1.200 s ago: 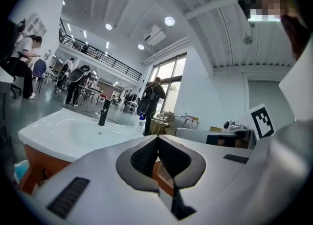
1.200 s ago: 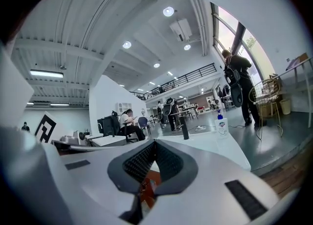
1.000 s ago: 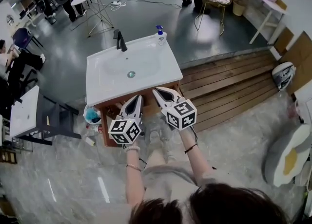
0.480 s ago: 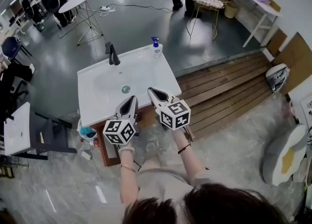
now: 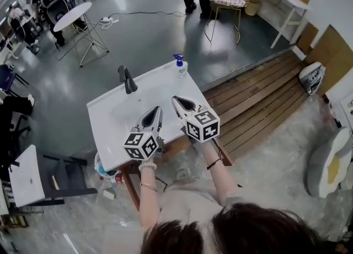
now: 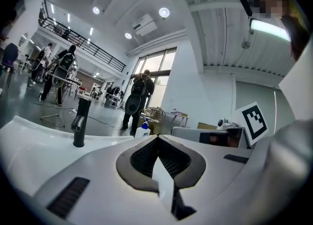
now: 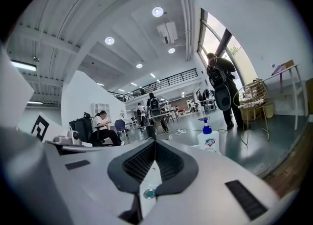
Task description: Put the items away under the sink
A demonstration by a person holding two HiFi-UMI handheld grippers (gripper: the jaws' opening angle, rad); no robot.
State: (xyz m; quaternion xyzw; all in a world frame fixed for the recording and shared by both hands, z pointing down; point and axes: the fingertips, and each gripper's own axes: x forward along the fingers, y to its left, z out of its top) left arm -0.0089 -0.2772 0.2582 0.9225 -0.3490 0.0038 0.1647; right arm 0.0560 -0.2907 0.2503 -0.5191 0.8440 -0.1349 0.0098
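Head view
- left gripper (image 5: 156, 110): clenched tip to tip on nothing, poised over the white sink (image 5: 105, 131) near its 6 o'clock edge.
- right gripper (image 5: 178, 101): also clamped empty, just beside its partner at 3 o'clock, aimed toward 11 o'clock.
- soap bottle (image 5: 179, 67): upright on the sink's far corner, at 12 o'clock from the right gripper and well apart; probably one of the items to stow.
- faucet (image 5: 127, 79): black, on the back rim, at 11 o'clock from the left gripper.
- floor clutter (image 5: 106, 169): a blue tub and small containers at 7 o'clock beside the wooden cabinet (image 5: 172, 148); too small to identify, possibly more to put away.

Left gripper view
- jaws: pressed together, nothing between.
- beyond the tips: faucet (image 6: 79, 121) at 10 o'clock, soap bottle (image 6: 142, 130) near 12 o'clock, both out of reach.

Right gripper view
- jaws: fully closed, empty.
- soap bottle (image 7: 209, 138): at 1 o'clock past the tips, not touched.
- small green disc (image 7: 148, 194): seen low through the jaw gap, probably the sink's drain.

Why held so
- posture: both held closed and roughly level, side by side, seemingly a carrying pose on the approach; opening needed before any grasp on the bottle.
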